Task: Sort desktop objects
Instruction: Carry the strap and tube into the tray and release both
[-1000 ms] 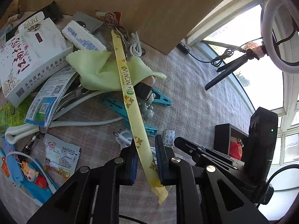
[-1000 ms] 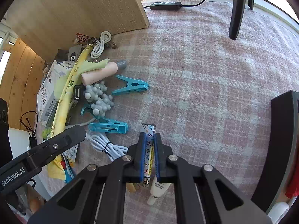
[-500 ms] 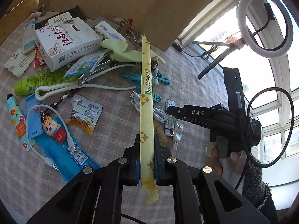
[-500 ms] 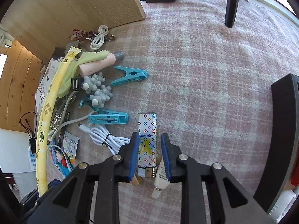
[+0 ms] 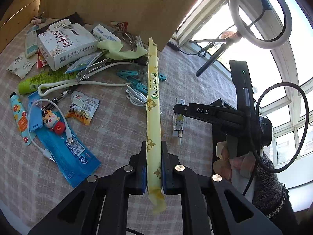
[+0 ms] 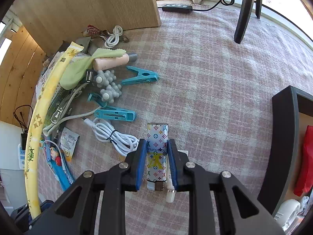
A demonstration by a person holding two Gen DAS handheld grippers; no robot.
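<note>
My left gripper [image 5: 153, 164] is shut on a long yellow tea sachet [image 5: 152, 98] and holds it lifted above the checked cloth; the sachet also shows in the right wrist view [image 6: 37, 121]. My right gripper [image 6: 157, 160] is open, its jaws straddling a white patterned lighter [image 6: 157, 152] that lies on the cloth, with a gap on each side. The lighter also shows in the left wrist view [image 5: 178, 119], under the right gripper's finger [image 5: 195, 111]. A small white tube [image 6: 169, 192] lies beside the lighter.
A clutter pile lies at the left: white box [image 5: 66, 43], blue clothespins [image 6: 140, 76], white cable [image 6: 115, 137], green cloth [image 6: 88, 66], blue packet [image 5: 66, 146]. A black box [image 6: 283, 137] with red contents stands at the right. A wooden board [image 6: 88, 5] stands behind.
My left gripper has lifted the yellow sachet up and away from the pile. My right gripper has opened and let go of the lighter, which now lies on the cloth.
</note>
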